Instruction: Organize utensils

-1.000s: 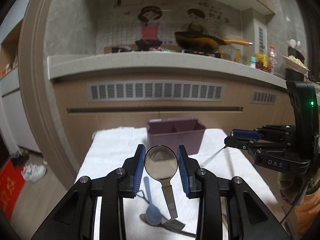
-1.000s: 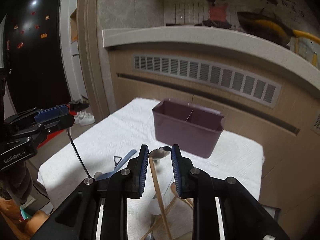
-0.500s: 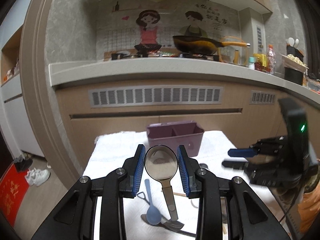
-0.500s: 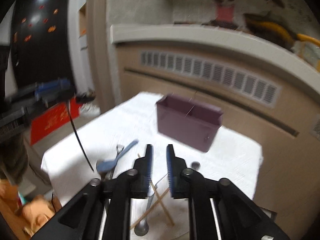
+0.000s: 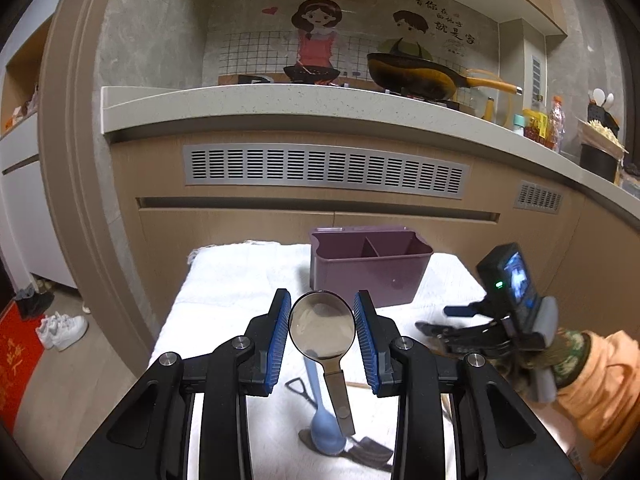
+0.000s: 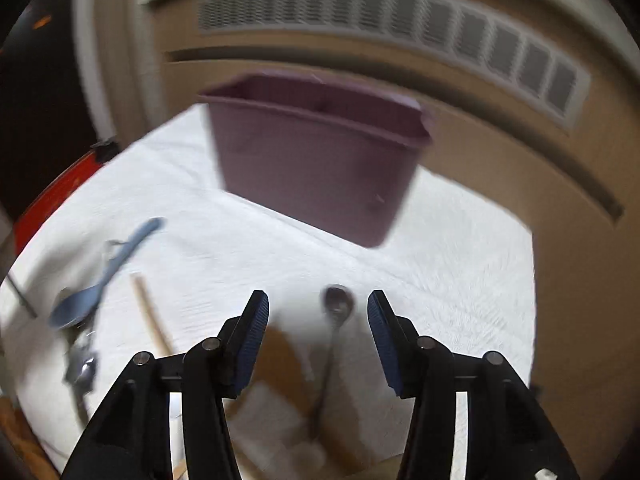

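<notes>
Left tongs (image 5: 322, 322): clenched on a metal spoon (image 5: 322, 326), pads pressing the bowl's edges, handle hanging down toward the desk (image 5: 240, 276).

Right tongs (image 6: 316, 316): released and widening, nothing between the pads. They hang over the near part of the desk, above a dark metal spoon (image 6: 338, 304) lying flat. This view is blurred.

Purple caddy (image 5: 370, 266): upright at the far end of the white-covered desk, two compartments, both showing empty as far as visible.

Loose items near the left tongs: a blue plastic spoon (image 5: 322, 420) resting partly on other metal cutlery (image 5: 368, 454). A wooden chopstick (image 6: 150, 316) lies to the right of it.
</notes>
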The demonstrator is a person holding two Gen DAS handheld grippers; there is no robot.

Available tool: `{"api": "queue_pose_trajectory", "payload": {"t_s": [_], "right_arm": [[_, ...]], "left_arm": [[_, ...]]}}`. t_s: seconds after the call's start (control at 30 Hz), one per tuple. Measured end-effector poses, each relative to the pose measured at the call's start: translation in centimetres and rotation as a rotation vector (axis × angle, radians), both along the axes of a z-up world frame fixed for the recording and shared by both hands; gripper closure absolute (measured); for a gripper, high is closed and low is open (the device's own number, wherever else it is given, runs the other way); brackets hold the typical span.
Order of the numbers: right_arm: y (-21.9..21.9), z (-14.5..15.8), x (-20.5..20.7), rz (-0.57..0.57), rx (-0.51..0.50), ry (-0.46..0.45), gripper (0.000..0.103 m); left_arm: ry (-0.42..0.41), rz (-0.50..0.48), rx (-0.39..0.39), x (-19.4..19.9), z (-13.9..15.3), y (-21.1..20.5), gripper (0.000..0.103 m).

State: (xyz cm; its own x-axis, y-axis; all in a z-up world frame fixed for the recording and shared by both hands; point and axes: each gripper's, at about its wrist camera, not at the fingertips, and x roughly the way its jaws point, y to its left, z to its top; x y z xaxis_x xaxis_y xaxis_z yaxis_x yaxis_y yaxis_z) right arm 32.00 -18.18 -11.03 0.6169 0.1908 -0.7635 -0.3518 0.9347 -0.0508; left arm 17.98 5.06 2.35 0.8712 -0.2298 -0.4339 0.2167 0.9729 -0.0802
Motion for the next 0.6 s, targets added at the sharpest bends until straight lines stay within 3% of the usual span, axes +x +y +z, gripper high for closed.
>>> {"api": "queue_pose_trajectory", "payload": {"t_s": [0.2,0.27,0.3,0.37,0.47,0.6], "right_arm": [[-0.3,-2.7,2.5,-0.072,0.032,0.075,0.055],[0.1,-2.6,2.4,-0.059,0.011,0.067,0.065],[0.3,-2.5,2.1,-0.052,0.001,0.065,0.081],[0.5,-2.2,1.6,-0.050,-0.012,0.060,0.081],[0.1,-0.9,0.3,-0.044,0.023,0.024,0.081],[-0.8,3.2,-2.6,-0.030,0.076,-0.077,0.081]], "left_arm": [[0.007,-0.032,0.011,1.5,-0.2,-1.0,0.069],[0.012,-0.035,0.017,1.8,-0.5,-1.3,0.069],[0.015,-0.035,0.019,1.9,-0.6,-1.4,0.069],[0.026,-0.031,0.020,2.1,-0.9,-1.5,0.069],[0.040,-0.028,0.020,2.2,-1.2,-1.5,0.069],[0.054,-0.015,0.011,2.4,-1.4,-1.3,0.069]]}}
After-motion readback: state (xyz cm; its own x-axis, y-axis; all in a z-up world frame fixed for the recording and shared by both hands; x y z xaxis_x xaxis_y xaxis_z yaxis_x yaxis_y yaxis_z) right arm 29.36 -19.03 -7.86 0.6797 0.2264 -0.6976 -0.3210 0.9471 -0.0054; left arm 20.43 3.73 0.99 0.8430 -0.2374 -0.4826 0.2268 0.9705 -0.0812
